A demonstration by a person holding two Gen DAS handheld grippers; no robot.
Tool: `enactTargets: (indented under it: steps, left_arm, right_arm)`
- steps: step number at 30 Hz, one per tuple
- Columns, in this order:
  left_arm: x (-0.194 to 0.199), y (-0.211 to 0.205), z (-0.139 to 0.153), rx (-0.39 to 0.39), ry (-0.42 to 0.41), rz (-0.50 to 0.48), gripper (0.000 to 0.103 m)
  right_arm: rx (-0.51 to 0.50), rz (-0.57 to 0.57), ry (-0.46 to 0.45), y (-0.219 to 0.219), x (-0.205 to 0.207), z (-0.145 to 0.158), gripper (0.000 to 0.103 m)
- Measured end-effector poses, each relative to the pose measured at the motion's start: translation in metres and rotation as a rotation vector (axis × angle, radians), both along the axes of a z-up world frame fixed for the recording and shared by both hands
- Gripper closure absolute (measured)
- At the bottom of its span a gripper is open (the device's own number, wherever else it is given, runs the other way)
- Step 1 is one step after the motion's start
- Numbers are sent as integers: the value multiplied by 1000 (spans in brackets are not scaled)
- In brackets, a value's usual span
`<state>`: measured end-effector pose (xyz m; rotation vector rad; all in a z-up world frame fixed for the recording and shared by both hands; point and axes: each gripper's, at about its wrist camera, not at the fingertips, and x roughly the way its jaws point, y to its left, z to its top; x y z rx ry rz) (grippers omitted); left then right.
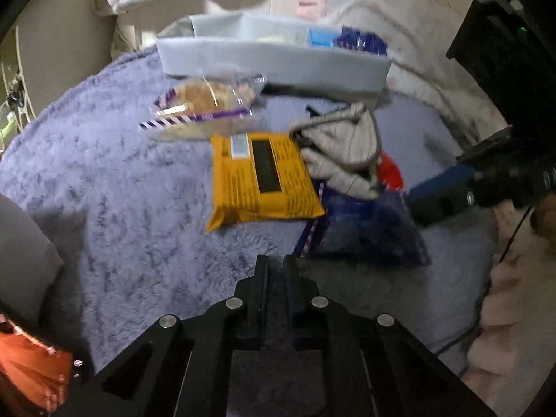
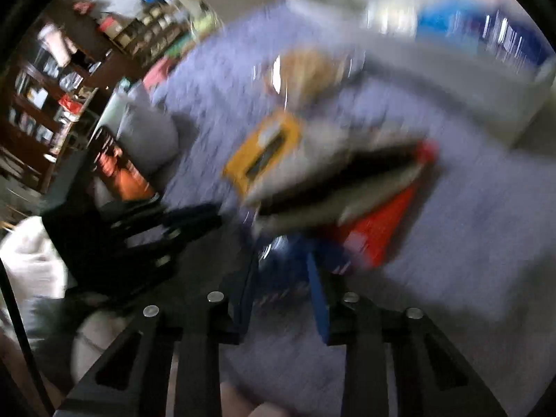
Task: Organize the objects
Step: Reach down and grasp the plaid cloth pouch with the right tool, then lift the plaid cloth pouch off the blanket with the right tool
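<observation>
Reaching in with right gripper (image 2: 283, 288), jaws spread wide, nothing between them, nose aimed at dark blue packet (image 1: 365, 229) at near edge of pile on purple fleece blanket (image 1: 121, 191). Left gripper (image 1: 276, 267) hanging back over bare blanket, jaws nearly closed with a thin gap, holding nothing.

Pile layout: yellow packet (image 1: 264, 177) flat in middle, clear-wrapped pastry (image 1: 205, 100) just behind it, grey knit cloth (image 1: 344, 149) touching yellow packet's right edge and lying over red packet (image 1: 391, 173). Blue packet partly tucked under cloth and yellow packet.

Risks, judged from this:
- Heavy motion blur in right wrist view, so approach looks fast; easy to overshoot and shove the pile instead of straddling the packet.
- Overlap with cloth: closing here could catch knit fabric too and drag red packet along.
- Glossy soft wrapper on plush fleece: fingers may sink and pinch blanket, or packet may slip out.

Containers: pale fabric bin (image 1: 271, 59) at far side of blanket, just behind pastry. Already holding a light blue packet (image 1: 321, 36) and a dark blue patterned packet (image 1: 363, 41) at its right end; pale items toward the left end, too blurred to identify.
</observation>
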<state>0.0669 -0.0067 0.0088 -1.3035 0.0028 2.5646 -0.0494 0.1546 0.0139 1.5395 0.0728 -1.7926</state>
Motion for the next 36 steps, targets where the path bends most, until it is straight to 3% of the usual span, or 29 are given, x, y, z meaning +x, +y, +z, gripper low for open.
enactTargets:
  steps: [4,7,12,16,20,23,25,27,28,29,32,36]
  left_arm:
    - [-22,3,-2,19,1,16,94]
    - [-47,5,-2,5,-6,19,97]
    - [-89,3,-4,14,5,53,103]
    - [-113,0,-8,46,31,122,103]
    - [-99,-4,-4,75,63,140,99]
    - [-80,-3,1,72,77,121,94]
    - [-69,-3,6,67,102,113,91]
    - [-63,-1,12,67,133,109,90]
    - [-61,-1,17,73,160,103,90]
    - [-58,1,21,75,185,100,90]
    - [-54,4,32,96,247,82,85]
    - [-58,7,42,117,296,60,74]
  right_arm:
    - [165,83,-18,-22,12,-26,75]
    - [161,106,-75,-34,7,-38,75]
    - [136,-9,66,-41,-22,-29,77]
    - [86,-72,95,-39,-41,-32,77]
    - [71,-56,212,-41,-39,-23,76]
    - [-1,-22,223,-28,-20,-14,75]
    - [-85,-17,276,-15,-5,2,70]
    - [-145,-37,402,-5,4,25,57]
    - [-160,-44,455,-2,5,33,43]
    - [-165,-62,523,0,6,43,34]
    - [-155,-115,593,3,-1,50,34]
    - [-147,-115,538,-4,-31,35,34]
